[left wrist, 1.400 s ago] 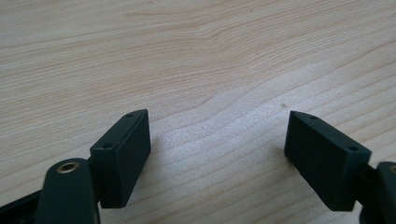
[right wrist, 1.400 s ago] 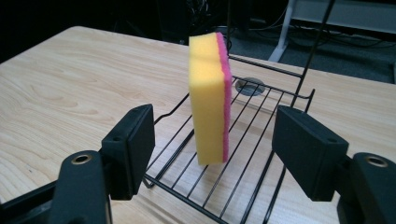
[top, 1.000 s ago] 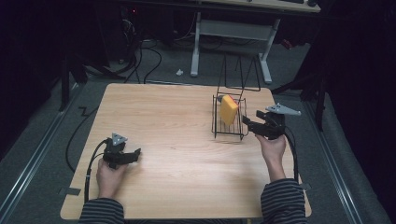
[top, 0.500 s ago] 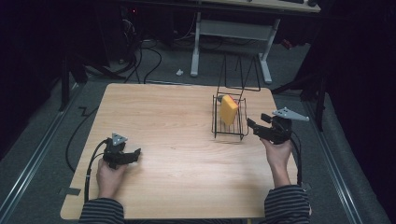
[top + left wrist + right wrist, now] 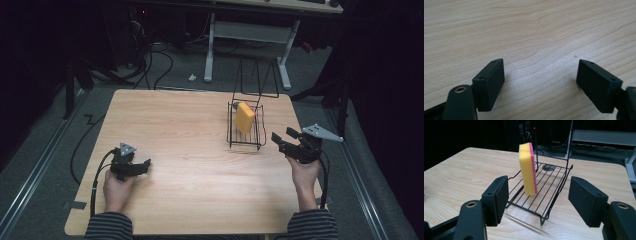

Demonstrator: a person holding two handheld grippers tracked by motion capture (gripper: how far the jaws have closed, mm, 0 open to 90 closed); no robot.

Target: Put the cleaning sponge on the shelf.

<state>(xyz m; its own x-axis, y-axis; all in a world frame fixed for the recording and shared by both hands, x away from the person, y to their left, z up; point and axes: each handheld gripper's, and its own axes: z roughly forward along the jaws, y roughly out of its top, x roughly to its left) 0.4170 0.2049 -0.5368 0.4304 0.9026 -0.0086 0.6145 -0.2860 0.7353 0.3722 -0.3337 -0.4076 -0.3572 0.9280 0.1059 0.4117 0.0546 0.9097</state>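
Yellow sponge (image 5: 528, 168) stands upright in the wire rack (image 5: 246, 131), far right. Right gripper (image 5: 286, 140), spread and empty, sits just beside it; left gripper (image 5: 140, 165) rests spread, near left. Likely next: reach in and pinch the sponge.

Quick count: one wooden table (image 5: 190, 150). One black wire rack (image 5: 244, 135) right of the frame's centre, with one yellow and pink sponge (image 5: 244, 117) standing in it. Two black grippers, the left gripper (image 5: 138, 166) at lower left and the right gripper (image 5: 284, 140) at mid right, two jaws apiece. Two hands, two striped sleeves along the bottom edge. One white desk frame (image 5: 250, 32) at the top.
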